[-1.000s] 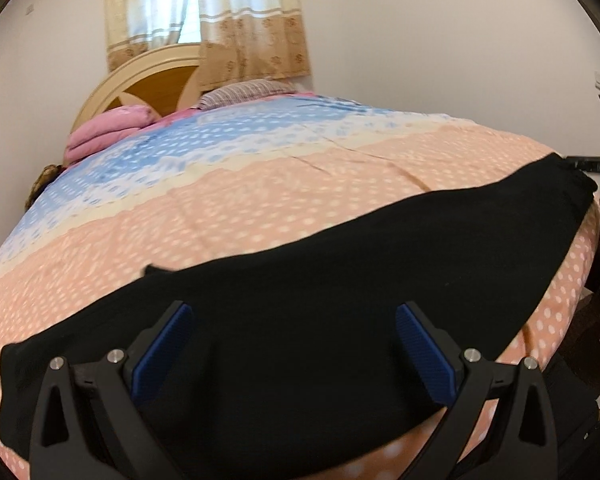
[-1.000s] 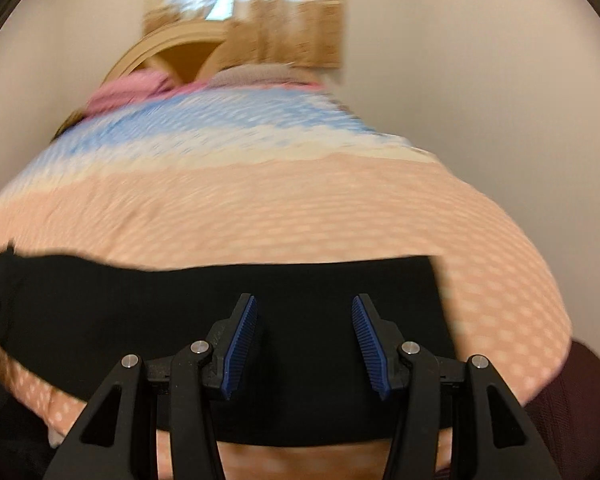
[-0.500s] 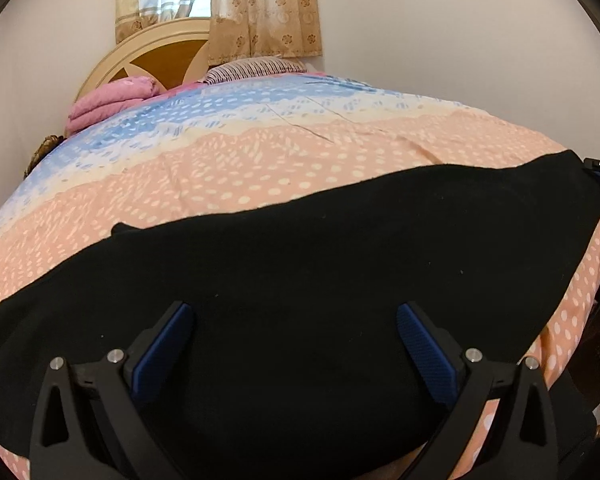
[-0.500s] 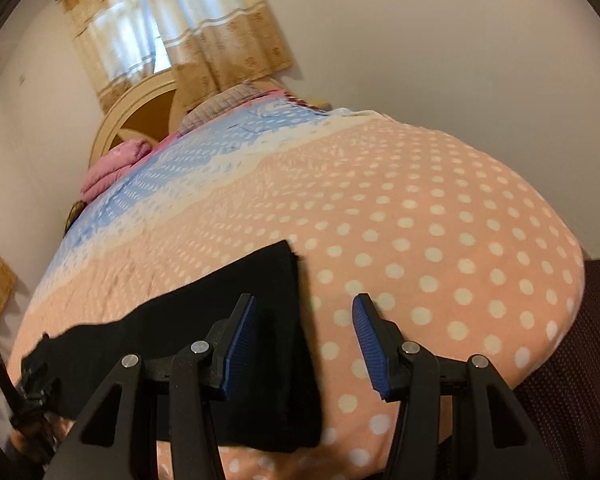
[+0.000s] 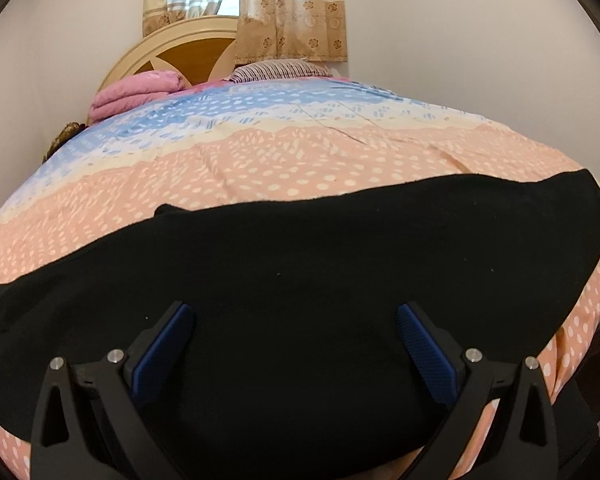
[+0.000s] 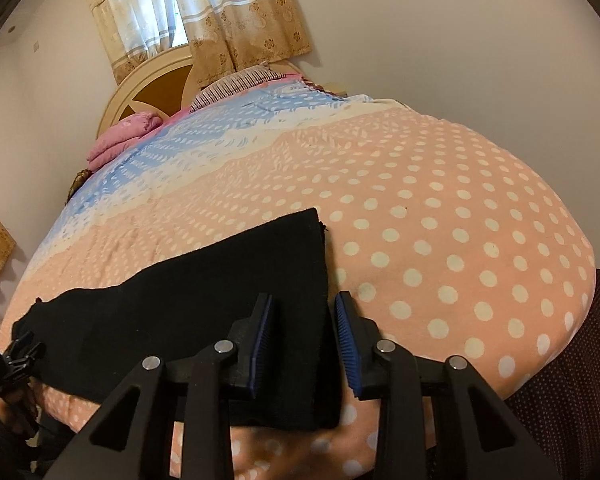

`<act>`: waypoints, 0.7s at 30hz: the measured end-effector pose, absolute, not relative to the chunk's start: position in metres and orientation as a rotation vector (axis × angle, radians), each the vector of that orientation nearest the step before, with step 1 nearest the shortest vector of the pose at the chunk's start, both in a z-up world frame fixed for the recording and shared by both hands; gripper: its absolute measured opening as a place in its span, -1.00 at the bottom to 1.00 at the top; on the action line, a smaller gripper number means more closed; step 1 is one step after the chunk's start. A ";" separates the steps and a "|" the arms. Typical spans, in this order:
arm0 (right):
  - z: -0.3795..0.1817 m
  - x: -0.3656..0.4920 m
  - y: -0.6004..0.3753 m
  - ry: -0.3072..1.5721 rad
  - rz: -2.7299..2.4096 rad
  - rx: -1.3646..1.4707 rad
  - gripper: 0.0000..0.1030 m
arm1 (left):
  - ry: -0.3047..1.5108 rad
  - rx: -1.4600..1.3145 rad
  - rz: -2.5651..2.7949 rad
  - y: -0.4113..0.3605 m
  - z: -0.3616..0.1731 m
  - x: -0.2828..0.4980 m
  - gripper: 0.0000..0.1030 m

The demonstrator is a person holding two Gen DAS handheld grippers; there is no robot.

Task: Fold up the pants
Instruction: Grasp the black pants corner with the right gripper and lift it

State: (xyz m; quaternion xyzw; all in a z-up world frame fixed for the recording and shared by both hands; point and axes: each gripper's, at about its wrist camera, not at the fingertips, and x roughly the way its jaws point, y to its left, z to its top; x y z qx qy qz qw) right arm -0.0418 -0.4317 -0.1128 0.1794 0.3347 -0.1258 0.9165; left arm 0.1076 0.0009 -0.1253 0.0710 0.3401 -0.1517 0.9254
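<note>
My right hand-held gripper [image 6: 302,344] has been closing around the black pants' [image 6: 220,300] edge, pads not yet pressing; my left hand-held gripper [image 5: 296,344] hangs released at lower frame above them on the bed [image 6: 440,220].

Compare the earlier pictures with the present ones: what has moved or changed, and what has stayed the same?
The right gripper swung along the black pants to their end edge, and its fingers have just been closing, the edge between them but not yet pinched. The left gripper sank a little nearer the cloth, wide open as before. The pants lie flat on the dotted bedspread, unmoved.
</note>
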 end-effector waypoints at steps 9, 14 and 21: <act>-0.115 -0.041 -0.422 0.654 -0.289 0.326 -0.37 | 0.704 0.130 -0.315 0.003 -0.126 0.108 1.00; -0.115 -0.042 -0.422 0.645 -0.282 0.322 -0.37 | 0.703 0.131 -0.315 0.002 -0.126 0.107 1.00; -0.114 -0.046 -0.423 0.630 -0.281 0.354 -0.64 | 0.700 0.128 -0.319 0.003 -0.126 0.106 1.00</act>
